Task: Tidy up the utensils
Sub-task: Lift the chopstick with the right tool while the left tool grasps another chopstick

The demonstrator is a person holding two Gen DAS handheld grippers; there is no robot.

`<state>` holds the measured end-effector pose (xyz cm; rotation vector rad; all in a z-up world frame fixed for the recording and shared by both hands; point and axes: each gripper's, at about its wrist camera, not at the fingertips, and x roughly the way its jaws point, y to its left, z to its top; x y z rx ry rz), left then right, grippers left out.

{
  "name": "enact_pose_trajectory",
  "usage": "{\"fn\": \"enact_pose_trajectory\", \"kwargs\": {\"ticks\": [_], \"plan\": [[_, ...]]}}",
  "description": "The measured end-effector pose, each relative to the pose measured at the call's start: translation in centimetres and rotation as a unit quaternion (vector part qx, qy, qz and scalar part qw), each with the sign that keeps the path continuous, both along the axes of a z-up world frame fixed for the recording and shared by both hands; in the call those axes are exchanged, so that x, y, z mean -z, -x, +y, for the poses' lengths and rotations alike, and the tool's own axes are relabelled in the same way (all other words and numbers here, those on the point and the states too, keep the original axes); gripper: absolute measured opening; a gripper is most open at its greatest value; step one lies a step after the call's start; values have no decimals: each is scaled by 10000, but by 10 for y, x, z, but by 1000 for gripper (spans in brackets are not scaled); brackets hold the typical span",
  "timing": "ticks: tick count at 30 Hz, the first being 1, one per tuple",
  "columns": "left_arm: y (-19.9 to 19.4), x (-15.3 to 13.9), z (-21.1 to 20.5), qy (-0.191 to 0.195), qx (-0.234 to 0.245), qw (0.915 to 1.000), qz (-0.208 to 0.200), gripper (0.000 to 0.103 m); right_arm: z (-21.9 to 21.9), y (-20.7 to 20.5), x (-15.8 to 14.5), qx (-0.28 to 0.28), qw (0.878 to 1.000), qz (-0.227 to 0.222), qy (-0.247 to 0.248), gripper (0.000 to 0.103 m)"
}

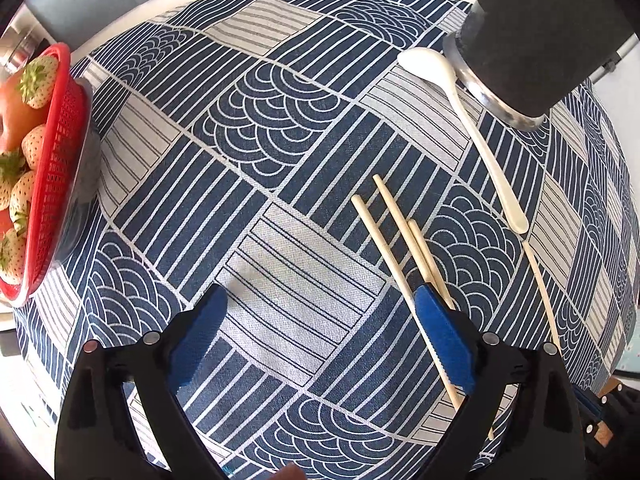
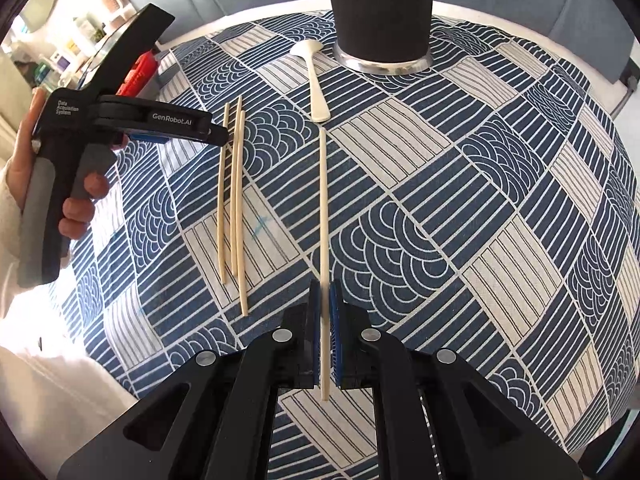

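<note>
Chopstick (image 2: 324, 216) gripped near its end by closed right tongs (image 2: 325, 332); cup (image 2: 382, 8) at 12 o'clock.
Left tongs (image 1: 320, 344) wide open, empty, above three loose chopsticks (image 1: 404, 240) on tabletop (image 1: 280, 160); lift the tip clear of spoon (image 2: 314, 80), then lower upright.

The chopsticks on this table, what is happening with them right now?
A person works with a handheld gripper in each hand. The right gripper is shut on one chopstick, which points toward the white spoon and the dark cup. The left gripper is open, hanging over the patterned tablecloth beside three loose chopsticks. No utensil visibly stands in the cup yet.
</note>
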<state>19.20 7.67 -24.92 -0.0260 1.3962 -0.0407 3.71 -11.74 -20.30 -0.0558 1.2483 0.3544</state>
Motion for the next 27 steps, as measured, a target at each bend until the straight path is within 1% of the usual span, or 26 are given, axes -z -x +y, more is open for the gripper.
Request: {"fn": "enact_pose_trajectory", "kwargs": {"ticks": [2, 3, 5, 6, 8, 10, 11, 13, 14, 16, 18, 23, 27], "plan": [[0, 3, 3, -180, -96, 9997, 124, 91, 0, -2, 1, -55, 10000, -1, 6, 5], [-1, 3, 3, -170, -163, 9996, 171, 89, -1, -4, 1, -63, 10000, -2, -3, 5], [2, 1, 3, -166, -138, 9996, 191, 83, -2, -5, 1, -75, 10000, -7, -41, 5], [4, 0, 0, -168, -88, 9997, 163, 78, -3, -6, 1, -92, 9999, -5, -60, 5], [7, -4, -6, -164, -8, 9998, 124, 64, -4, -8, 1, -188, 9997, 17, -137, 5], [12, -10, -7, -156, -38, 9998, 138, 27, -6, -10, 0, -319, 9993, -6, -208, 4], [13, -10, -7, -160, -57, 9997, 183, 18, -8, -11, -1, -352, 9991, -25, -233, 4], [16, -11, -7, -205, -158, 9994, 217, 7, -13, -15, -3, -446, 9984, -85, -337, 4], [17, -11, -3, -197, -252, 9991, 266, 5, -15, -17, -4, -507, 9980, -95, -356, 4], [22, -11, 7, -133, -390, 9983, 409, 5, -19, -19, -10, -650, 9971, -141, -378, 4], [27, -10, 15, -45, -430, 9978, 502, 5, -24, -22, -19, -816, 9954, -240, -434, 4], [39, -9, 34, 228, -627, 9961, 574, 5, -34, -33, -35, -1087, 9905, -461, -706, 4], [58, -7, 47, 253, -885, 9936, 651, 5, -40, -38, -43, -1353, 9862, -564, -769, 4]]}}
